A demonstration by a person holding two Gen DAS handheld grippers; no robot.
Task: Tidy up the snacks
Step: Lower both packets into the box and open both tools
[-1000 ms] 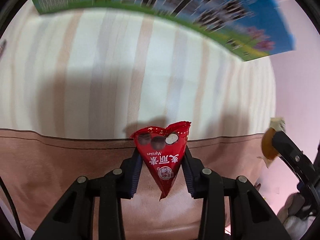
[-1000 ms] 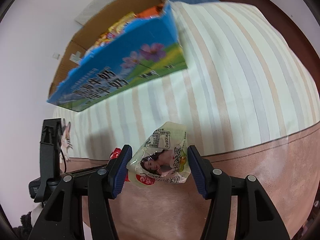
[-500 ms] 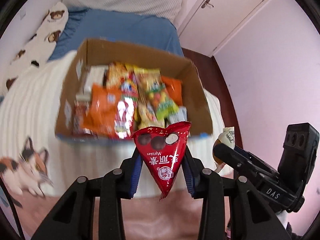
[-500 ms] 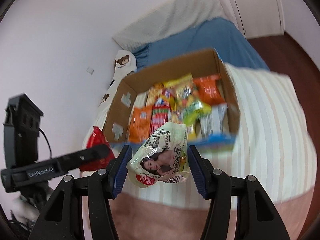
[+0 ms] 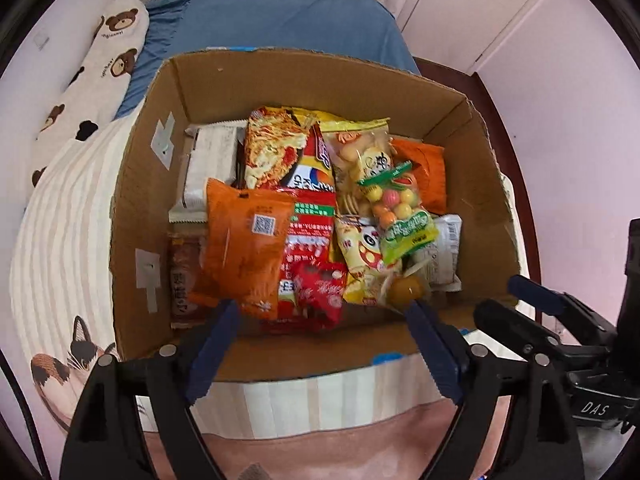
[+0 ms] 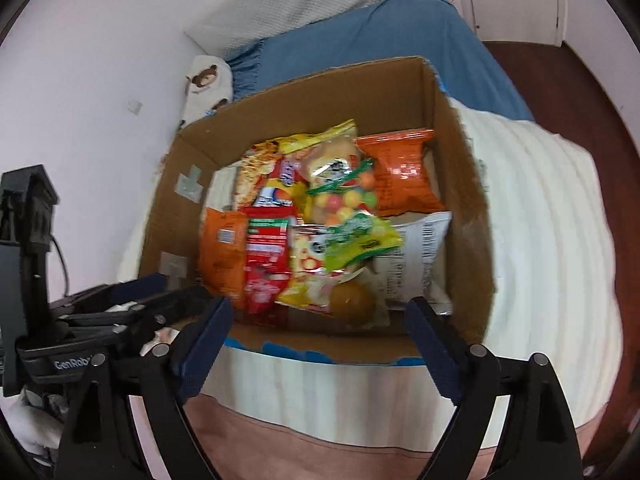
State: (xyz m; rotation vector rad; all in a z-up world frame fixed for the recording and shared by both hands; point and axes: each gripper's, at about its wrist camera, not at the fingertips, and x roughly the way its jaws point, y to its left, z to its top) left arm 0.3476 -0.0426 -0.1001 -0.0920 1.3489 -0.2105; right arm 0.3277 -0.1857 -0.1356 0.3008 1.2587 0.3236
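Between the blue-padded fingers of the left gripper (image 5: 322, 344), which stand wide apart and hold nothing, lies a small red chocolate packet (image 5: 320, 292) at the near wall of the open brown cardboard box (image 5: 256, 76). Just inside the right finger sits a clear pouch with a brown round snack (image 5: 404, 289). Over the same box the right gripper (image 6: 318, 332) is also spread wide and holds nothing; that pouch (image 6: 354, 300) rests ahead, between its fingers. Beyond both lie orange, yellow and green snack bags (image 5: 248, 244). Under the box is a striped cream bed cover (image 6: 540, 208).
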